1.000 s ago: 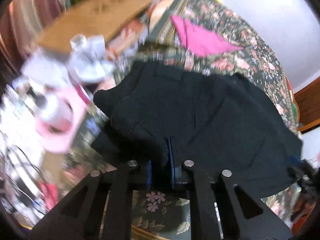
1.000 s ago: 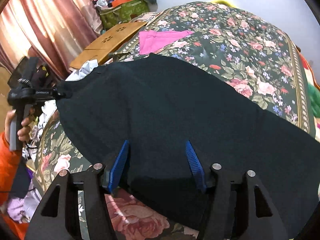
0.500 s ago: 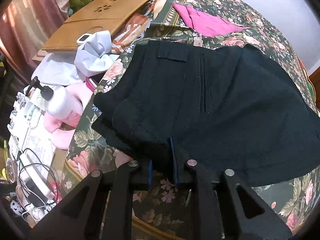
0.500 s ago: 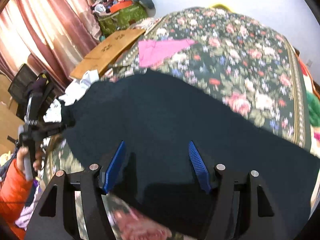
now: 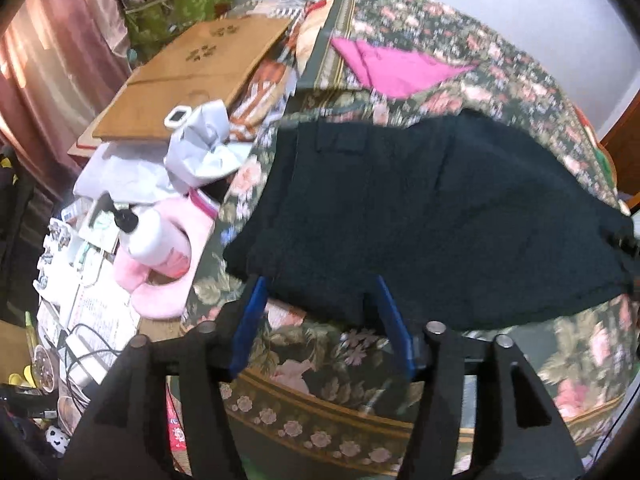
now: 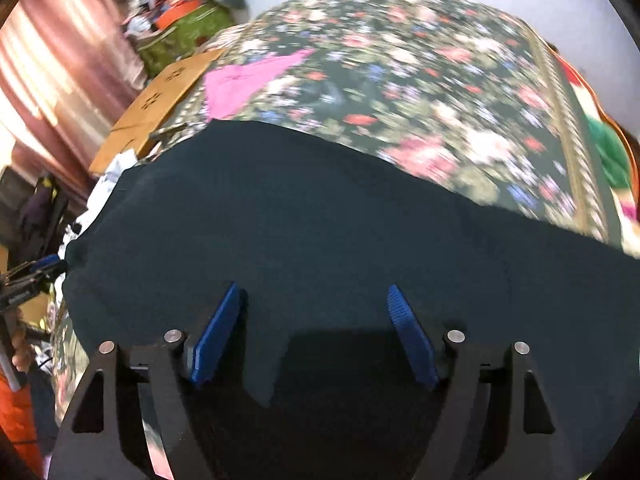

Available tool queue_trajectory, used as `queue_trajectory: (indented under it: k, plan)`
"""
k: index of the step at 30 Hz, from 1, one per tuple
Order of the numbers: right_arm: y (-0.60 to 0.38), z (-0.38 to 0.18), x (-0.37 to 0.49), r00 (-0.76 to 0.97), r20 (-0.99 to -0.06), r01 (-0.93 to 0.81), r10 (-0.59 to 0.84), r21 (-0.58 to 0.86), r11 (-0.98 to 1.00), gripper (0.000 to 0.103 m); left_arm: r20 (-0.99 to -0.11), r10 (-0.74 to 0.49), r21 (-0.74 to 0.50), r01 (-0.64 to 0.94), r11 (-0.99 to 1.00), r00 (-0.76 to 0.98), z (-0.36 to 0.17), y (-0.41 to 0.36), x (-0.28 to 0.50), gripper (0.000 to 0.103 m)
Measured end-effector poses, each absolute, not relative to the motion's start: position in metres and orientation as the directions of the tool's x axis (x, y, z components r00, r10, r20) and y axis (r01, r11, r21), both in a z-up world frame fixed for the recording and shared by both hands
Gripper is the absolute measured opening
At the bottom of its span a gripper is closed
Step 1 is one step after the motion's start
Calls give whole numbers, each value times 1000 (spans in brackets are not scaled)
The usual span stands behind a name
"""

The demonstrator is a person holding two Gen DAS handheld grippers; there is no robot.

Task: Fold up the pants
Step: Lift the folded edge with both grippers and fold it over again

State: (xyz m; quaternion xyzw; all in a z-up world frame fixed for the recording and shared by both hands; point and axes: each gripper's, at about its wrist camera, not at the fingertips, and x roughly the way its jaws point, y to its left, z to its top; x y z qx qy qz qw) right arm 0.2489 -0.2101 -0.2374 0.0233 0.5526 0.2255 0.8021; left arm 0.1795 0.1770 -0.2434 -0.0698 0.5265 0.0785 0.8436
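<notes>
Dark pants point(image 5: 400, 208) lie spread flat on the flowered bedspread point(image 5: 500, 64). In the left wrist view my left gripper point(image 5: 320, 284) hovers at their near edge. Its jaws are opening; the blue pads point(image 5: 250, 312) stand apart and press on nothing, with only the hem lying between the tips. In the right wrist view the pants point(image 6: 320, 208) fill the lower half. My right gripper point(image 6: 314, 288) is above the cloth, jaws opening and wide, with fabric beneath them but not pinched. The left gripper point(image 6: 36, 268) shows at the far left edge of that view.
A pink cloth point(image 5: 396, 68) lies farther back on the bed. Left of the bed sit a wooden board point(image 5: 192, 76), crumpled white cloth point(image 5: 204, 148), a white pump bottle point(image 5: 148, 236), a pink slipper point(image 5: 168, 280) and cables. A hand point(image 6: 20, 348) with an orange sleeve holds the left gripper.
My left gripper, shut on the pants' edge before, has opened and let the cloth drop onto the bed. My right gripper's jaws have spread wider. Both views have shifted a little.
</notes>
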Motion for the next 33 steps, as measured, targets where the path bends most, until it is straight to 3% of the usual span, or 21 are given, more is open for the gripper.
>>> queue_trajectory:
  k: [1, 3, 5, 20, 33]
  plan:
    - [-221, -237, 244, 285, -877, -316, 386, 294, 902, 73, -893, 59, -40, -209, 977, 446, -237, 175, 182, 67]
    - [-236, -235, 237, 285, -880, -293, 381, 298, 908, 73, -878, 61, -46, -211, 976, 475, -226, 170, 189, 84]
    - [-252, -231, 226, 296, -885, -268, 360, 285, 920, 73, -863, 64, -43, -200, 979, 501, -217, 161, 198, 90]
    - [-371, -190, 155, 514, -831, 32, 211, 264, 964, 73, -909, -82, -42, 107, 993, 408, -240, 23, 271, 90]
    - [-411, -227, 146, 534, -789, 193, 302, 462, 866, 73, -935, -125, -51, 222, 974, 333, -256, -41, 295, 94]
